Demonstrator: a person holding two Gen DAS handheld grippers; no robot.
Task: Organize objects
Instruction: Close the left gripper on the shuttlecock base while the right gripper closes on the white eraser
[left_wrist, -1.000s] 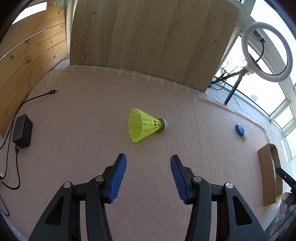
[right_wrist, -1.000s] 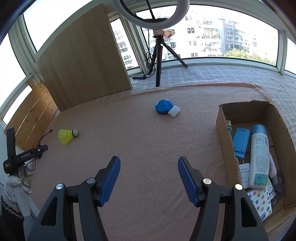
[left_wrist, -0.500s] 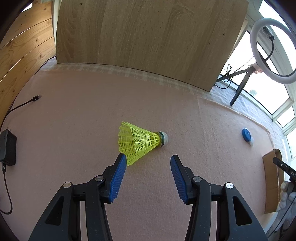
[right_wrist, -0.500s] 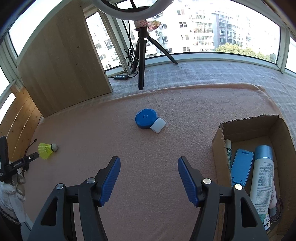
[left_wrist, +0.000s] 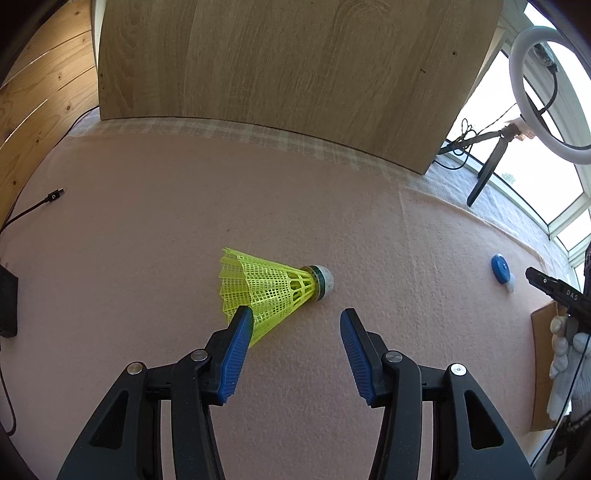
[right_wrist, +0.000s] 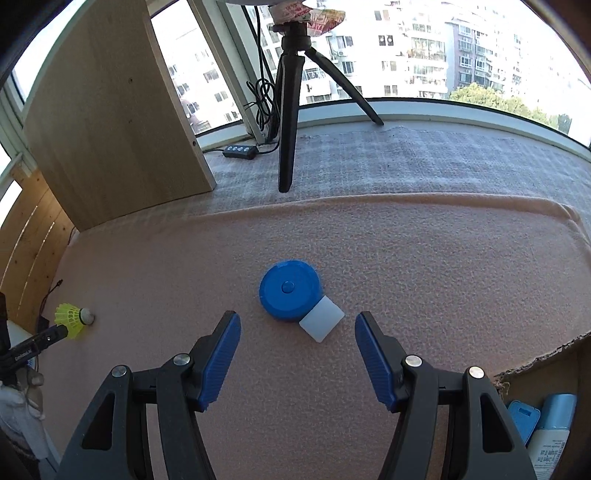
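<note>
A yellow shuttlecock (left_wrist: 269, 291) lies on its side on the pink blanket (left_wrist: 147, 221), cork end to the right. My left gripper (left_wrist: 295, 319) stands open just in front of it, its left pad overlapping the skirt's edge in the picture, with no grip. In the right wrist view a blue round case (right_wrist: 290, 290) with a white tab (right_wrist: 321, 319) lies just beyond my open right gripper (right_wrist: 297, 321). The shuttlecock (right_wrist: 72, 319) shows small at the far left there, and the blue case (left_wrist: 500, 267) at the far right of the left wrist view.
A cardboard box (right_wrist: 543, 373) with a blue bottle (right_wrist: 554, 421) and a blue packet stands at the right. A wooden board (left_wrist: 288, 70) leans at the back. A ring-light tripod (right_wrist: 291, 110) and power strip (right_wrist: 240, 150) stand by the window. A black cable (left_wrist: 37, 205) lies at left.
Both grippers have come forward and lower. The shuttlecock now lies right at the left fingertips and the blue case right at the right fingertips. The jaws kept their width.
</note>
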